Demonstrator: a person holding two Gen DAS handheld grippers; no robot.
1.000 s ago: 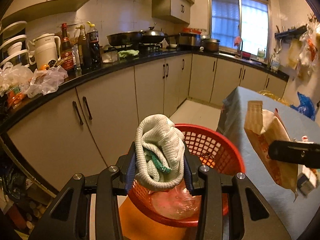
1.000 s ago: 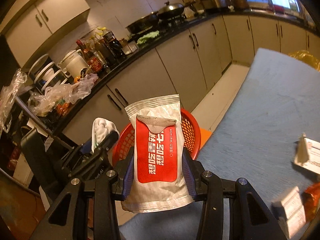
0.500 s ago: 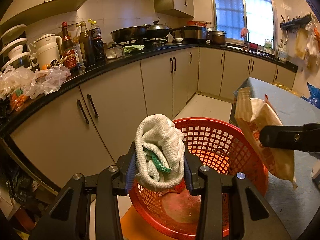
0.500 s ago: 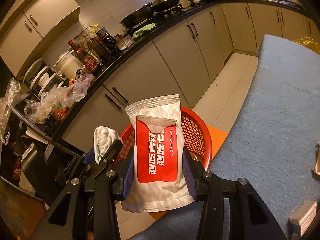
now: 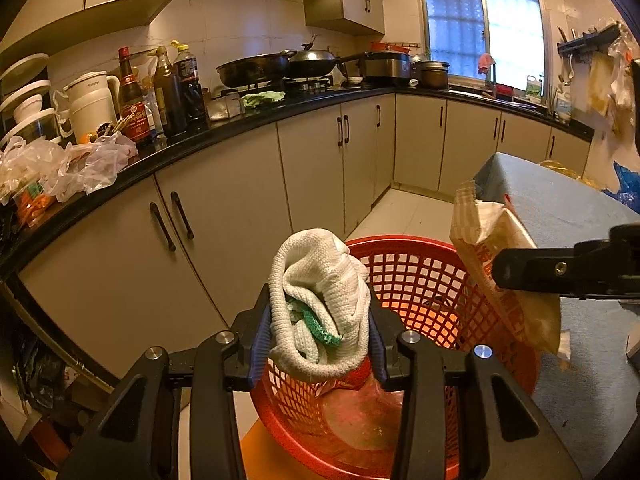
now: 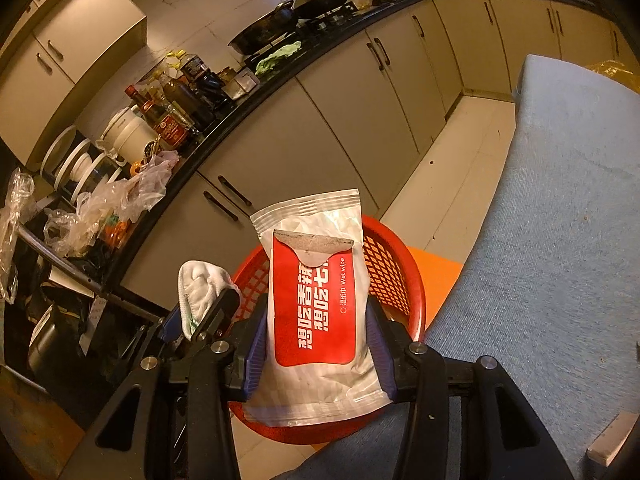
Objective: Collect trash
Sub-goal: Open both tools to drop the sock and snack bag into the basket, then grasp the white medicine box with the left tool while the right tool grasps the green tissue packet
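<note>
- Right now left view alone shows pink bag inside basket.
- 2 tongs, both easing apart: left tongs pinching cloth, right tongs pinching wipes pack.

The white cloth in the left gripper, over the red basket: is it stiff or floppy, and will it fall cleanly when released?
The white cloth is probably floppy: it folds over and sags between the left gripper pads. It looks light, a loose knit. As the jaws are opening, it should drop into the red basket below, though the coarse weave may cling to a pad.
</note>
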